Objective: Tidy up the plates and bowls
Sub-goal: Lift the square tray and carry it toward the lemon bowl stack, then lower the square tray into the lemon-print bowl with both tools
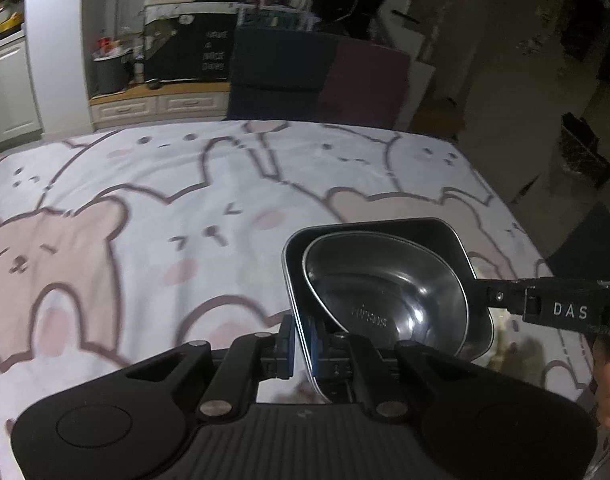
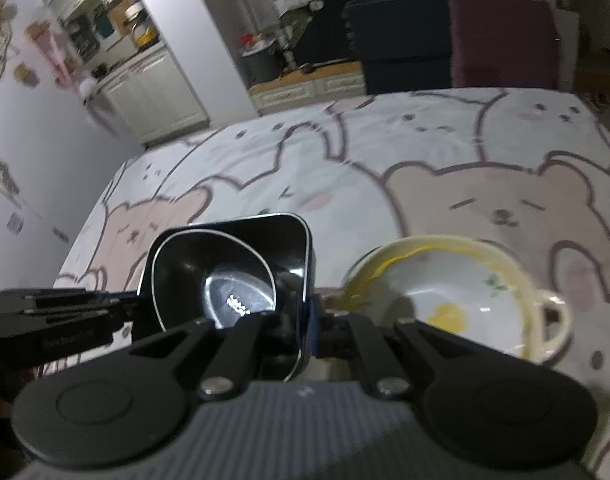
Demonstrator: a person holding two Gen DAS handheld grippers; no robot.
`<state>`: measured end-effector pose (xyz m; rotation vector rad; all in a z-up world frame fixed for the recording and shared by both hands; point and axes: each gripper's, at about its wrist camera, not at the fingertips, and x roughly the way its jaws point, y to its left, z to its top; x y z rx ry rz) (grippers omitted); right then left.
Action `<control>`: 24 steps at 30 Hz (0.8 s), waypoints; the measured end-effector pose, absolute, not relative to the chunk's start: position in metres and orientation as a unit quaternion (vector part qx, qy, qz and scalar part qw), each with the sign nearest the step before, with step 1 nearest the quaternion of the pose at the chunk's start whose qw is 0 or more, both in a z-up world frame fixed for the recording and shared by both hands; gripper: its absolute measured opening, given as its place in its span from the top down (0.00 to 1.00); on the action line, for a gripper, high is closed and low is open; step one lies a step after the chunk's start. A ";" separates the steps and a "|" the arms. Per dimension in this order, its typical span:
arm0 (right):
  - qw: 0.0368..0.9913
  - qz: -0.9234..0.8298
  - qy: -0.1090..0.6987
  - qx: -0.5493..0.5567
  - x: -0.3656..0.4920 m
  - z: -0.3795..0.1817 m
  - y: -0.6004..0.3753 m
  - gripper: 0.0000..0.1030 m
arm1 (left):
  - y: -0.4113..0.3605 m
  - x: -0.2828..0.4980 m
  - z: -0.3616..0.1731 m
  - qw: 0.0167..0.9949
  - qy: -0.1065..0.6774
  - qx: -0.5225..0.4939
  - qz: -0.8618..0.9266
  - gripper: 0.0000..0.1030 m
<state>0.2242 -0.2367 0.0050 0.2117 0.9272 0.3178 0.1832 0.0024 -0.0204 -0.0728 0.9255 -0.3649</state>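
Black square plate (image 2: 293,248) carrying steel bowl (image 2: 225,276), cream bowl (image 2: 457,284) beside

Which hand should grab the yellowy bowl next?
Probably right. The cream bowl sits just beside the right gripper; the left gripper holds the far side of the black plate. Both jaws are shut on that plate, so right must release first.

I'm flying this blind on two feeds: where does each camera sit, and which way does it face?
Left wrist: on the left tool, looking across the bear-print cloth; it clamps the black square tray.
Right wrist: on the right tool, gripping that tray's other rim beside the cream handled bowl.
Shared: tray, steel bowl, cloth.
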 end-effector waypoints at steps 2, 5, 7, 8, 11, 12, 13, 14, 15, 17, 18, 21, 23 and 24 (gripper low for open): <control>0.881 0.144 0.438 0.108 0.224 0.009 -0.253 0.95 | -0.013 0.185 -0.019 0.877 0.441 -0.033 -0.186 0.92; 0.885 0.130 0.431 0.117 0.224 0.010 -0.278 0.95 | -0.033 0.188 -0.019 0.876 0.438 -0.031 -0.200 0.92; 0.888 0.122 0.427 0.122 0.223 0.011 -0.294 0.95 | -0.048 0.190 -0.019 0.873 0.438 -0.028 -0.210 0.92; 0.888 0.117 0.427 0.124 0.222 0.010 -0.301 0.95 | -0.055 0.191 -0.020 0.872 0.439 -0.025 -0.215 0.91; 0.889 0.104 0.427 0.130 0.220 0.006 -0.322 0.95 | -0.074 0.192 -0.024 0.868 0.443 -0.015 -0.224 0.91; 0.889 0.100 0.427 0.131 0.218 0.005 -0.329 0.95 | -0.080 0.193 -0.026 0.866 0.444 -0.010 -0.228 0.91; 0.889 0.097 0.427 0.133 0.215 0.005 -0.337 0.95 | -0.084 0.194 -0.027 0.865 0.445 -0.008 -0.231 0.91; 0.889 0.093 0.427 0.134 0.216 0.003 -0.343 0.95 | -0.087 0.194 -0.029 0.864 0.446 -0.006 -0.233 0.91; 0.889 0.090 0.428 0.135 0.216 0.002 -0.348 0.95 | -0.091 0.195 -0.030 0.862 0.448 -0.004 -0.236 0.91; 0.888 0.085 0.431 0.138 0.216 -0.002 -0.357 0.95 | -0.097 0.198 -0.034 0.860 0.452 -0.004 -0.239 0.91; 0.887 0.084 0.432 0.139 0.216 -0.004 -0.361 0.95 | -0.100 0.199 -0.035 0.859 0.453 -0.004 -0.239 0.91; 0.886 0.078 0.435 0.138 0.221 -0.010 -0.365 0.95 | -0.105 0.202 -0.038 0.857 0.456 -0.003 -0.239 0.91; 0.886 0.076 0.436 0.137 0.219 -0.010 -0.369 0.95 | -0.107 0.205 -0.041 0.855 0.460 -0.002 -0.239 0.91; 0.885 0.076 0.437 0.139 0.221 -0.010 -0.369 0.95 | -0.107 0.207 -0.044 0.854 0.463 -0.001 -0.238 0.91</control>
